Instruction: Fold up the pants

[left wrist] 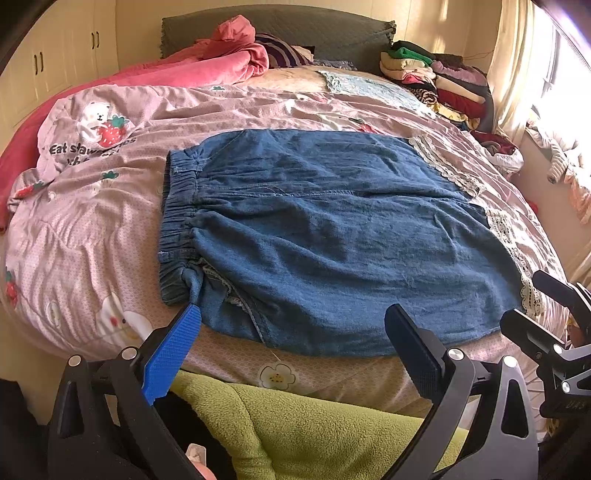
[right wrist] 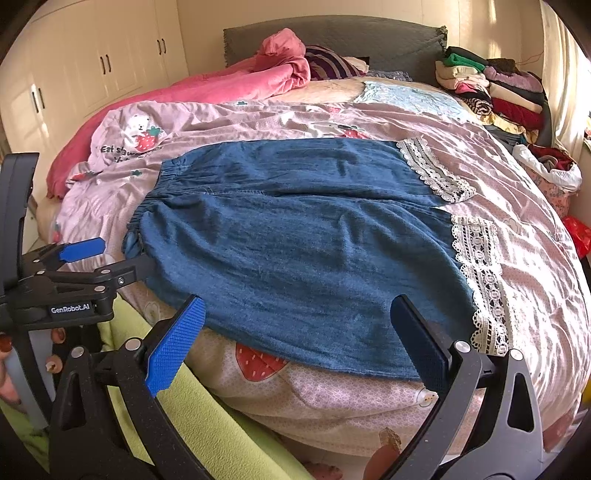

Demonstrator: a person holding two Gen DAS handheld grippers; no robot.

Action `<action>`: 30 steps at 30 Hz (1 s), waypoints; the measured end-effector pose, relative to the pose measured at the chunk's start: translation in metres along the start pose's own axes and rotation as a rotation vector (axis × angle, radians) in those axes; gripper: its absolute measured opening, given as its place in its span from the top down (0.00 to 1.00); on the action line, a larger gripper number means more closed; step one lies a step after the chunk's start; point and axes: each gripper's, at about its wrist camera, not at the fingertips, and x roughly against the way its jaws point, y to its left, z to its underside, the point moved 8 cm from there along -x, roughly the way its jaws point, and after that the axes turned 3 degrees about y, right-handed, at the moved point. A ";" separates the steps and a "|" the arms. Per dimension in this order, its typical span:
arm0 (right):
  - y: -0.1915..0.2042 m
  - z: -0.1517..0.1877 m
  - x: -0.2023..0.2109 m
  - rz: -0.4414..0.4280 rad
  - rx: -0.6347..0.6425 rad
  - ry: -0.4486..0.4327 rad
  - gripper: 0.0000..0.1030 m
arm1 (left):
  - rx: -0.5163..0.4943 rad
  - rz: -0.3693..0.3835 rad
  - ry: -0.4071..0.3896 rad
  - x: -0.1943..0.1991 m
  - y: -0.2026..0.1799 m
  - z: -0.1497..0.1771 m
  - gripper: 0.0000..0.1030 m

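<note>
**Denim pants spread flat on a bed, two claws spread wide at the near edge**

Seen first: a wide bed point(left wrist: 110, 229) under a pink strawberry-print duvet point(right wrist: 517, 229), grey headboard point(left wrist: 332, 29) at the far edge. Bunched along the far left corner, a pink blanket point(left wrist: 207, 66). Stacked at the far right corner, a pile of folded clothes point(left wrist: 443, 81).

Laid flat across the middle of the bed, blue denim pants point(left wrist: 332, 229): elastic waistband point(left wrist: 177, 214) toward the left edge, lace-trimmed hems point(right wrist: 476, 266) toward the right edge, one leg farther back, the other reaching the near edge.

Draped below the near edge, a lime-green fleece point(left wrist: 314, 435).

Low at the near edge, the left claw point(left wrist: 291, 354), fingers spread wide and holding nothing, level with the waistband end. Beside it, the right claw point(right wrist: 295, 339), likewise spread wide and empty, just in front of the near leg.
</note>
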 end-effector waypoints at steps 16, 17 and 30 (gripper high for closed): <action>0.001 0.000 0.001 0.001 0.007 -0.001 0.08 | -0.003 -0.007 -0.009 0.001 0.002 -0.001 0.04; 0.001 -0.001 0.001 0.000 0.007 -0.002 0.08 | -0.003 -0.006 -0.007 0.001 0.002 0.000 0.04; 0.003 -0.008 -0.003 -0.003 0.018 -0.009 0.08 | 0.009 -0.014 -0.009 -0.003 0.008 -0.004 0.04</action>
